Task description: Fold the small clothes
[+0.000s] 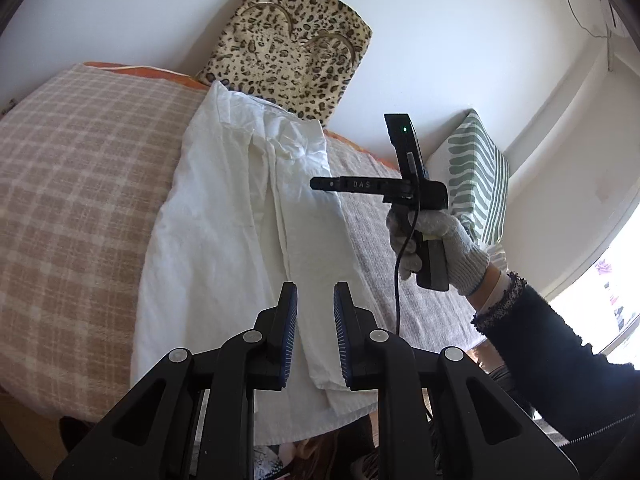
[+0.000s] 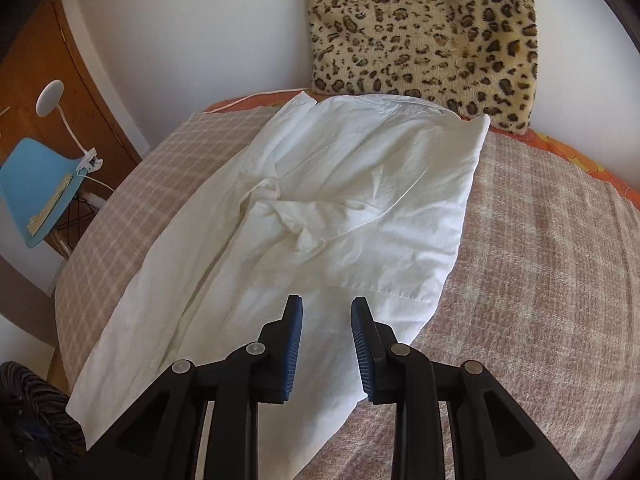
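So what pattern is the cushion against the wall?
Leopard print: dark spots on tan cushion, clearest in the right wrist view.

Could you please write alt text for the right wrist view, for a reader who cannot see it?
A white garment, partly folded and creased, lies on a beige checked blanket. The right tool hovers over its near edge, jaws open and empty. A leopard-print cushion leans on the wall behind.

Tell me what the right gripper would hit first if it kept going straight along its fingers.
Most likely the white garment on the checked blanket. The right gripper points down at it with jaws open and nothing between; how far off it is remains unclear.
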